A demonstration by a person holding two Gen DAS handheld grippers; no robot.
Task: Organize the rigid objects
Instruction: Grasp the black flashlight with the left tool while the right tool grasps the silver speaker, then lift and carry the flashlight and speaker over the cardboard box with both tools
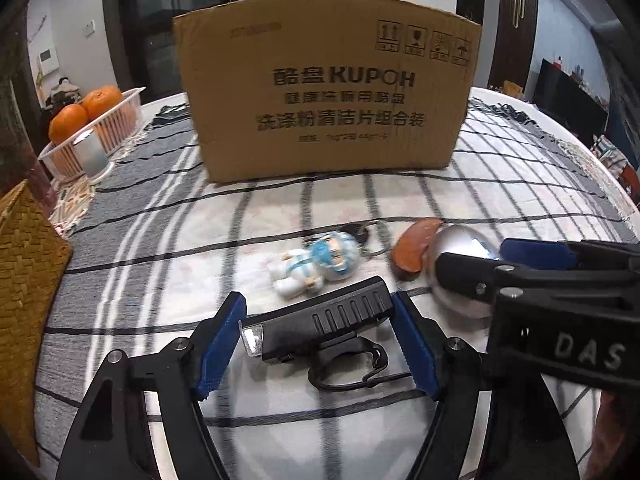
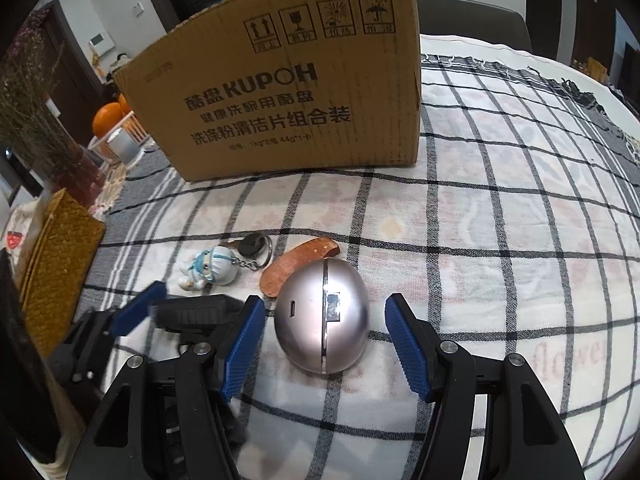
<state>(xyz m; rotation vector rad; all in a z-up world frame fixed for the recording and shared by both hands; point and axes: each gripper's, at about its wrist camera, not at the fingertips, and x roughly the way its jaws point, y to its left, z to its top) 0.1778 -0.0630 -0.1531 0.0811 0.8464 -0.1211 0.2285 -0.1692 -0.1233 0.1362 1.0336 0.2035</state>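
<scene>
A black clip-on light [image 1: 320, 320] lies on the checked cloth with my left gripper [image 1: 319, 300] around it; both blue pads touch its ends. Just to its right sits a silver egg-shaped gadget [image 2: 322, 316]. My right gripper [image 2: 325, 300] straddles the gadget, open, with a gap on each side. Beyond them lie a small white-and-blue figurine keychain [image 1: 316, 264] with its key ring and a brown crescent-shaped wooden piece [image 1: 416, 248]. In the right wrist view the left gripper's blue finger [image 2: 140, 308] shows at the left edge of the black light [image 2: 192, 312].
A large cardboard box [image 1: 324, 92] stands upright across the back of the table. At the left are a woven straw box [image 1: 28, 280], a white basket of oranges [image 1: 100, 120] and a metal can [image 1: 90, 148]. The tablecloth [image 2: 500, 220] stretches to the right.
</scene>
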